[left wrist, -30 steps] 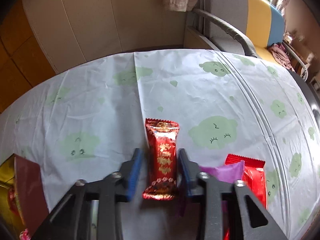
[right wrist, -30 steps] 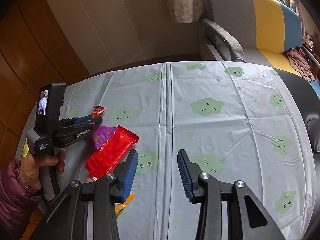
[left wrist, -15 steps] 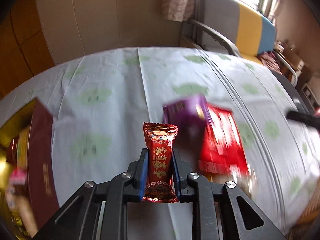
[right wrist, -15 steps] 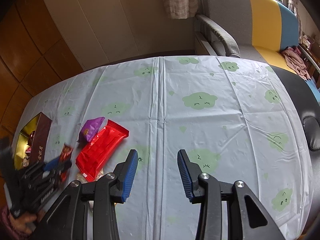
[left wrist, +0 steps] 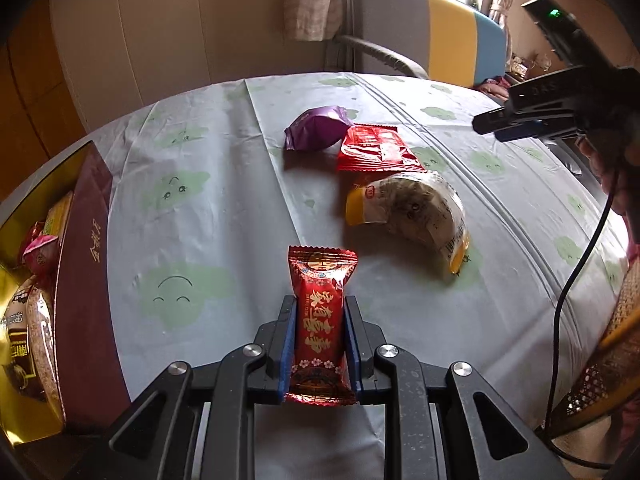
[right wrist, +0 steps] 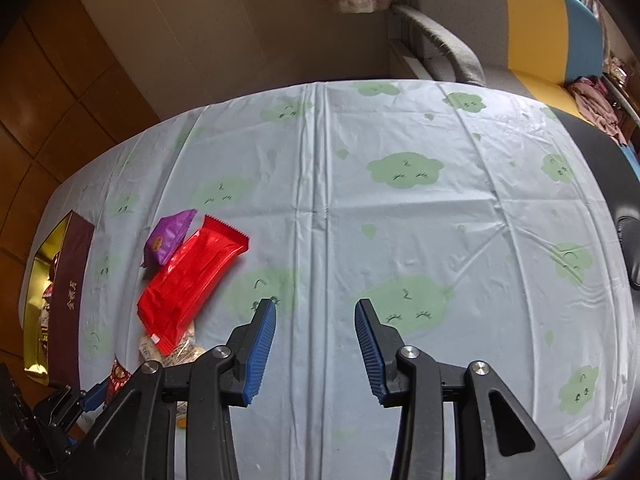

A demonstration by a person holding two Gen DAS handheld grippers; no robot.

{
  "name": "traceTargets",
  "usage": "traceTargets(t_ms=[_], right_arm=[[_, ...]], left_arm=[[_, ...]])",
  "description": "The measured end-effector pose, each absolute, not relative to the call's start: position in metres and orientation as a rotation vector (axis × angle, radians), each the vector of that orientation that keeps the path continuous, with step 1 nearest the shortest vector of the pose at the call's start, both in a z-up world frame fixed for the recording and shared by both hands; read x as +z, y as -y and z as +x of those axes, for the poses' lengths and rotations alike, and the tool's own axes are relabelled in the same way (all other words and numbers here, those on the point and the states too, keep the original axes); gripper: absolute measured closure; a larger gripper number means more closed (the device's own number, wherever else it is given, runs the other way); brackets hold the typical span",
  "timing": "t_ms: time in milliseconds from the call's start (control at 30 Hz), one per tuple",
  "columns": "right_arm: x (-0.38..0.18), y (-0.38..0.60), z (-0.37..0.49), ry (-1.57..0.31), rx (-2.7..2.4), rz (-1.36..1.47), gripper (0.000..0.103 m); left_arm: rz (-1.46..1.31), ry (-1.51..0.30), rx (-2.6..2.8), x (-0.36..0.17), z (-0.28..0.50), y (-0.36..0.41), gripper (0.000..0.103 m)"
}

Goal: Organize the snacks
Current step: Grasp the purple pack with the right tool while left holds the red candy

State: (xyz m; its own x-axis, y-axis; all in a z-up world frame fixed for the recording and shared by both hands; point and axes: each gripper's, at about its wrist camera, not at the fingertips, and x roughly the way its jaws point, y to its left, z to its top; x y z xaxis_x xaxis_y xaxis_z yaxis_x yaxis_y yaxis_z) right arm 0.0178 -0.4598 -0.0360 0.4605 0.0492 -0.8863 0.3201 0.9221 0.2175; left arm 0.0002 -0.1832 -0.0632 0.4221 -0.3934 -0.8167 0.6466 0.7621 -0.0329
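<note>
The left gripper clamps a dark-red foil candy packet, apparently clear of the tablecloth. It should carry it level, leftward into the maroon gold-lined box. The right gripper hangs wide, empty.

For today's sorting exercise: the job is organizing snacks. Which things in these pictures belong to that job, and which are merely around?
Part of the job:
left gripper, shut on the red candy packet
purple packet
red wrapper
clear-wrapped bun
gift box holding snacks
right gripper, open

Just around:
tablecloth
sofa
hanging cloth
</note>
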Motion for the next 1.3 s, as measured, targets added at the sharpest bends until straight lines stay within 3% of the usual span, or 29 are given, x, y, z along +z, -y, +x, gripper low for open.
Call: traceTargets(t_ms=[367,633,667,733,967,1033,1067,1100,1133,1300], right_arm=[[-0.024,0.404,0.048,-1.084,-0.045,0.215,0.061],[-0.014,0.310,0.112,-1.142,0.178,-0.347,0.061],[-0.018,0.300,0.121,-1.166,0.202,-0.410,0.059],[-0.026,0.289,0.132,-1.199,0.233,-0.510,0.038],[-0.062,0.272,0.155,-1.288,0.247,-0.789,0.036],[-0.066,0.275,0.159,-1.298,0.256,-0.777,0.039],[-0.063,0.278,0.160,-1.300,0.275,-0.744,0.044],[-0.063,0.278,0.162,-1.296,0.280,-0.723,0.059],[-0.062,0.280,0.161,-1.291,0.273,-0.710,0.063],[-0.044,0.293,0.160,-1.244,0.246,-0.560,0.067]], left_arm=[[0.272,-0.894,-0.693,-0.066,-0.001,0.177,0.081],[0.215,-0.901,-0.719,-0.068,0.002,0.170,0.081],[0.207,-0.903,-0.723,-0.068,0.003,0.169,0.081],[0.194,-0.907,-0.728,-0.069,0.005,0.167,0.081],[0.148,-0.918,-0.752,-0.069,0.007,0.162,0.080],[0.140,-0.921,-0.755,-0.069,0.008,0.161,0.080],[0.137,-0.922,-0.756,-0.069,0.009,0.160,0.080],[0.135,-0.923,-0.756,-0.070,0.008,0.161,0.080],[0.132,-0.923,-0.757,-0.070,0.009,0.160,0.080],[0.128,-0.922,-0.755,-0.070,0.008,0.159,0.080]])
